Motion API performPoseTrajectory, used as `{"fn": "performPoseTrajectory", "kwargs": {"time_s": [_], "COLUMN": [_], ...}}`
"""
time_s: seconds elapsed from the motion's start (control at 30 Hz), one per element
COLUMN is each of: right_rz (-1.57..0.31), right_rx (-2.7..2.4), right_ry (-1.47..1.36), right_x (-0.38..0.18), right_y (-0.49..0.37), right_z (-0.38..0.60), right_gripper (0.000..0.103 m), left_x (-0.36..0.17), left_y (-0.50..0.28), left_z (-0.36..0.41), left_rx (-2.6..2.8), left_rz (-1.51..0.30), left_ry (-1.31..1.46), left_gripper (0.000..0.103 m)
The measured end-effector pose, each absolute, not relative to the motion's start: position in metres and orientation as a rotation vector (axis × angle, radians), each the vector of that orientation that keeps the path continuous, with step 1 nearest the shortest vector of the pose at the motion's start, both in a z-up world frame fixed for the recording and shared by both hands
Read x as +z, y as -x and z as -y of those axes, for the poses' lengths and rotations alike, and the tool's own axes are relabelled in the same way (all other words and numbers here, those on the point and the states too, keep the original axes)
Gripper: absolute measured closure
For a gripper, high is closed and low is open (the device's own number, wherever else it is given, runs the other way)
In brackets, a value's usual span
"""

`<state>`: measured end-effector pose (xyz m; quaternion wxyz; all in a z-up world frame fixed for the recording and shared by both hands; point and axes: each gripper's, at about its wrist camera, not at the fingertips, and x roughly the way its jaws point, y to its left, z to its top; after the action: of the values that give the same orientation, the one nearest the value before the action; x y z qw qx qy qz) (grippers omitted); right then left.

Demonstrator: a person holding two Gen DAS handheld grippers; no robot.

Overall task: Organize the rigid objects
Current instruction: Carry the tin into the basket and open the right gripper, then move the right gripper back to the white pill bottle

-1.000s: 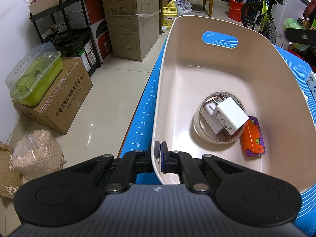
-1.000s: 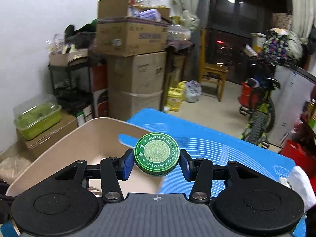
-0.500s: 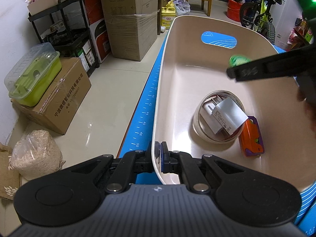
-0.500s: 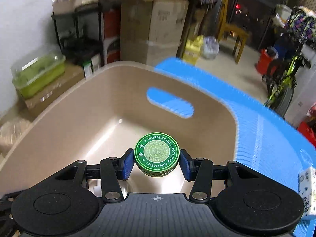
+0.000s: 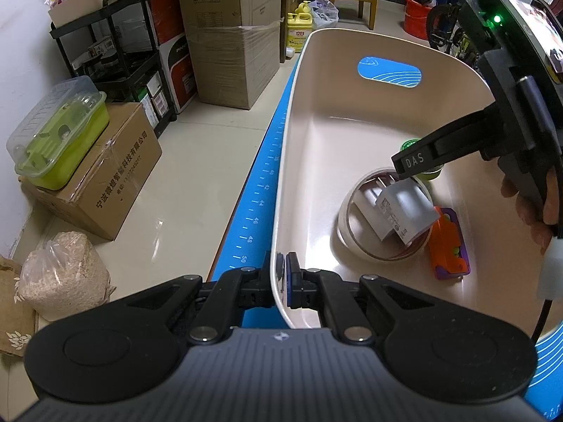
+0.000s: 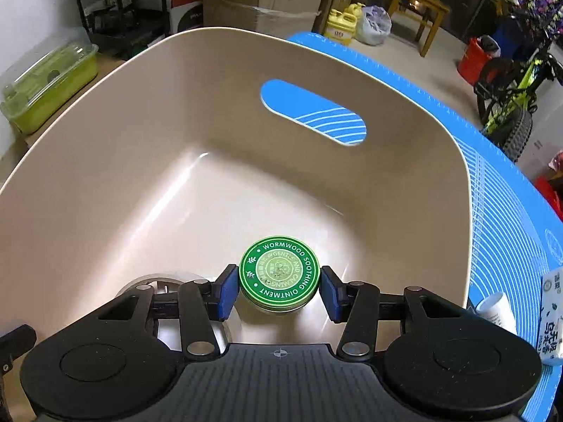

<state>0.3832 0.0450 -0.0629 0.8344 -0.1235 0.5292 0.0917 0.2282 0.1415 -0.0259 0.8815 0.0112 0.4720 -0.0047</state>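
Left wrist view: the left gripper [image 5: 283, 277] has its fingers clamped on the near rim of the beige bin [image 5: 352, 112], one finger outside the wall and one inside, steadying it on the blue mat [image 5: 253, 207] that covers the worktop. Already lying in the bin are a tape roll [image 5: 346, 228], a white charger [image 5: 404, 211] resting on and inside the roll, and an orange and purple block [image 5: 448, 249] just beside it. The right gripper [image 5: 417, 160] reaches in from the right, with the green tin [image 5: 431, 174] partly hidden behind its finger.

Right wrist view: the ointment tin [image 6: 279, 272] sits upright on the bin floor [image 6: 211, 211], beside the tape roll [image 6: 162, 279]. The right gripper [image 6: 279, 290] has its fingers apart; a narrow gap shows on each side of the tin, so it appears released. Outside the bin, on the mat at the right edge, a white packet [image 6: 552, 316] and a small white object [image 6: 496, 311] remain.

Assessment: four items are binned; the items at the right edge likely remain to be collected. The right gripper must lift clear first.
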Motion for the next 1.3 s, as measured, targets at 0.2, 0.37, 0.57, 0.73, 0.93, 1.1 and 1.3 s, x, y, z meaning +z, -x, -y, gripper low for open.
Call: {"fn": "performPoseTrajectory", "kwargs": {"time_s": [0.2,0.37,0.57,0.73,0.93,1.1,1.3], "right_rz": [-1.125,-1.109,-1.071,-0.974,-0.84,-0.765,-0.758], "right_rx": [0.192,0.198,0.221,0.249,0.217,0.15,0.064], "right_ry": [0.258,0.254,0.266,0.261,0.212,0.186,0.181], "right_x": [-0.061,-0.057,-0.047,-0.023,0.015,0.031,0.023], "right_y": [-0.383,-0.379,-0.373,-0.357,-0.342,-0.335,-0.334], "right_z": [-0.043,-0.041,-0.037,-0.03,0.015,0.066,0.128], "right_gripper": [0.042,0.042,0.04,0.032,0.03,0.03,0.03], "left_x": [-0.026,-0.025,-0.025,-0.025,-0.025,-0.025,-0.027], "left_y": [-0.228,-0.228,-0.23,-0.229,-0.23,-0.229,-0.229], "left_z": [-0.142,-0.142,-0.142,-0.142,-0.142,-0.142,-0.142], "left_rx": [-0.01,-0.01,-0.006,-0.007,-0.007,-0.005,-0.001], "left_rz": [-0.982,-0.982,-0.986,-0.985,-0.985,-0.985,-0.987], "left_ry": [-0.024,-0.024,-0.026,-0.024,-0.024,-0.026,-0.029], "left_gripper": [0.096,0.096,0.096,0.096,0.096,0.096,0.096]}}
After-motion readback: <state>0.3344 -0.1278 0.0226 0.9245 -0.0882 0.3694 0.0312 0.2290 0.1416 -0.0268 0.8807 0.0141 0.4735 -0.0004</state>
